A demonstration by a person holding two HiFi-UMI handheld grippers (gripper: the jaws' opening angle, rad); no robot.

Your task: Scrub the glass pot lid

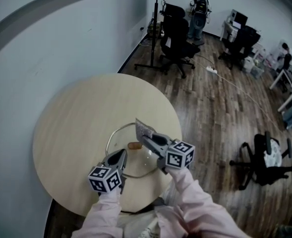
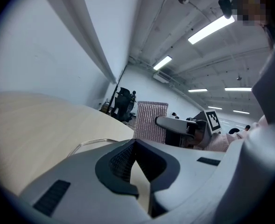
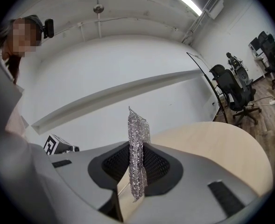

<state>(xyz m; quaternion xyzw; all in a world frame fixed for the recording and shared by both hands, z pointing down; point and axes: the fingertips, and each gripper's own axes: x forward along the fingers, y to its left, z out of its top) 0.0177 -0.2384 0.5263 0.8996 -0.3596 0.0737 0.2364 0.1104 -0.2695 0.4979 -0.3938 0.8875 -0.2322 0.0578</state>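
Glass pot lid [image 1: 138,161] lies flat on the round table [image 1: 74,115], knob [image 1: 134,145] up, just below both grippers. Right gripper [image 1: 142,136] is clamped on a steel mesh scrubber [image 3: 137,141]; left gripper [image 2: 135,142] has jaws together with nothing between them, tips over the lid's near edge. Lid is likely stiff, slick and breakable and will skate under scrubbing, so pin it by the knob or rim while the soft, light mesh does the rubbing.
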